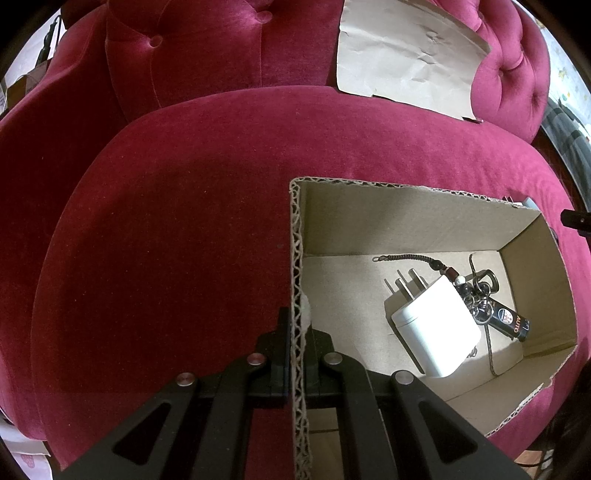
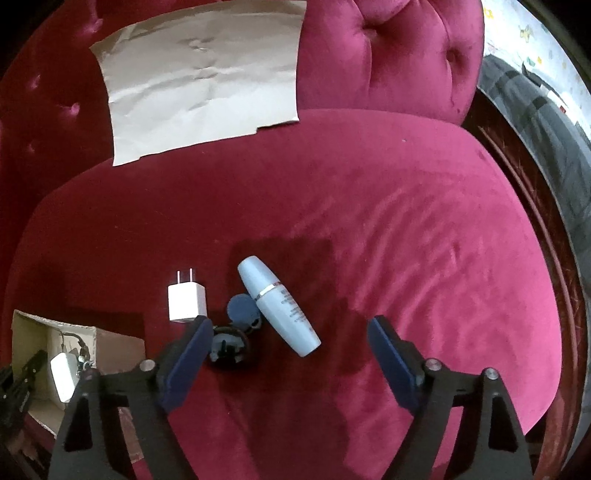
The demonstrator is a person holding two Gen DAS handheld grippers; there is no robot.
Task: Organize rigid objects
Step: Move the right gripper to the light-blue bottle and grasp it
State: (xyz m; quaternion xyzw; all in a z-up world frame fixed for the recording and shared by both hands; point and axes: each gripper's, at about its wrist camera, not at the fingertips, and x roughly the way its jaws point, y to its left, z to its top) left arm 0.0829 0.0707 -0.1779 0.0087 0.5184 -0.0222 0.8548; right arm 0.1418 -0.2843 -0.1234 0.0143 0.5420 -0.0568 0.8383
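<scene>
Red velvet armchair (image 1: pixel 192 192), seat cushion (image 2: pixel 406 240) filling most of both views, pile brushed in streaks on the right side. Tufted, buttoned backrest (image 1: pixel 184 48) behind; padded armrest (image 2: pixel 388 55) with button dimples. Creased brown paper sheet (image 2: pixel 203 81) leaning against the backrest, lower edge touching the cushion, notch cut in its bottom edge. Dark wood frame edge (image 2: pixel 535 206) along the chair's right side. Beyond it a grey fabric (image 2: pixel 535 103) and a pale patterned surface (image 2: pixel 524 33), too blurred to identify.

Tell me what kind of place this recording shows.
Probably a home living room: a tufted red velvet sofa, a cardboard box on its seat, and household bits like a small white charger.
</scene>
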